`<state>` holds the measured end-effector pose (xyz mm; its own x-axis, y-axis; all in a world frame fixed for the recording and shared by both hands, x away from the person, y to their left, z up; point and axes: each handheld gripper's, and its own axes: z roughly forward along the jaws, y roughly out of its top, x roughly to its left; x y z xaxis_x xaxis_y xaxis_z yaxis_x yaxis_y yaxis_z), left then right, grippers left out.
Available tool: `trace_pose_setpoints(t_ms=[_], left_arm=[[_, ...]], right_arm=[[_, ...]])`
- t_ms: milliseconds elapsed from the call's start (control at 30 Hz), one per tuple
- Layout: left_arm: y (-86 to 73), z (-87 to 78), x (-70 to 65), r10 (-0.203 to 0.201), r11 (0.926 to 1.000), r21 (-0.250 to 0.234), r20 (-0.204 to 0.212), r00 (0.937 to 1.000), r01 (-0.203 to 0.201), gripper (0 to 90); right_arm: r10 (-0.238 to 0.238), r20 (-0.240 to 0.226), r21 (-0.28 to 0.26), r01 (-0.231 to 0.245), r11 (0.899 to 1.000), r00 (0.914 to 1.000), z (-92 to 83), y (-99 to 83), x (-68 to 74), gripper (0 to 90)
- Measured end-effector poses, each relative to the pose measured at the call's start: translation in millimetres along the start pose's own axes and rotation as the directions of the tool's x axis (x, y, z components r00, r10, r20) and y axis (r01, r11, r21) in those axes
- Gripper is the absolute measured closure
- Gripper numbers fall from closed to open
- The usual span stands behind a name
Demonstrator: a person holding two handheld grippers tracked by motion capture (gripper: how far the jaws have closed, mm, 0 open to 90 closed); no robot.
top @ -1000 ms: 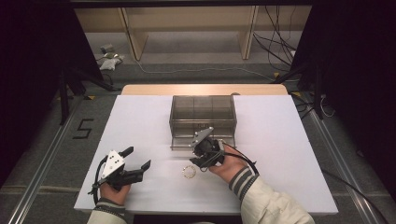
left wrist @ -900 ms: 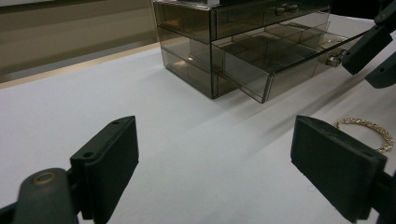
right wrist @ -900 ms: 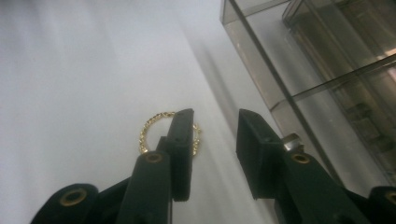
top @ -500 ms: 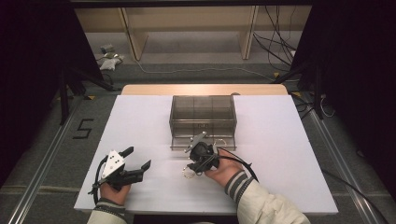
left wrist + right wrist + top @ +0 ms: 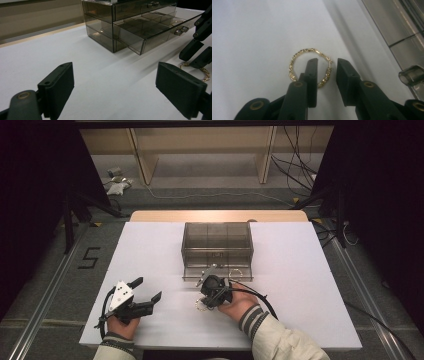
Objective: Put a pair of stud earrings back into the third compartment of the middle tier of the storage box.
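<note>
Now picking up the bracelet [image 5: 309, 66] from the table [image 5: 150, 250], just before the open drawer [image 5: 218, 268]. Right gripper [image 5: 325, 72] straddling one side, jaws closing, not yet pinching. Left gripper [image 5: 122, 87] idle, jaws wide. Next: pinch, lift, carry to drawer.

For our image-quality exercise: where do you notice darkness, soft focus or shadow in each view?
High view: black at both sides, table lit. Left gripper view: near pads soft, drawer box sharper. Right gripper view: bracelet sharp, with a grey shadow band beside the box.
</note>
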<state>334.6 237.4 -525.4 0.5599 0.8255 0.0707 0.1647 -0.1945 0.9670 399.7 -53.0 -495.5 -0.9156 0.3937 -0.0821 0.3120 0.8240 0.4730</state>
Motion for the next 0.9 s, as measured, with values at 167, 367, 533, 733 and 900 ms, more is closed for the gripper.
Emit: trace_pose_setpoints(t_ms=[167,367,533,733,900], left_arm=[[0.0,0.1,-0.2,0.002,1.0000,0.001,-0.002,1.0000,-0.002,15.3],[0.0,0.1,-0.1,0.002,1.0000,0.000,-0.002,1.0000,-0.002,15.3],[0.0,0.2,-0.3,0.002,1.0000,0.001,-0.002,1.0000,-0.002,15.3],[0.0,0.1,-0.2,0.002,1.0000,0.000,-0.002,1.0000,-0.002,15.3],[0.0,0.3,-0.3,0.002,1.0000,0.002,-0.002,1.0000,-0.002,15.3]], right_arm=[[0.011,-0.012,0.005,-0.011,1.000,0.9999,1.0,-0.1,-0.5,77.3],[0.026,-0.019,0.007,-0.026,1.000,0.9995,1.3,0.1,-1.0,84.5],[0.020,-0.009,0.005,-0.020,1.000,0.9998,0.9,0.1,0.3,85.5],[0.012,0.002,-0.020,-0.012,1.000,0.9999,-6.9,0.7,-0.1,85.7],[0.010,0.018,-0.048,-0.009,0.999,0.9998,-16.6,1.6,-1.5,85.7]])
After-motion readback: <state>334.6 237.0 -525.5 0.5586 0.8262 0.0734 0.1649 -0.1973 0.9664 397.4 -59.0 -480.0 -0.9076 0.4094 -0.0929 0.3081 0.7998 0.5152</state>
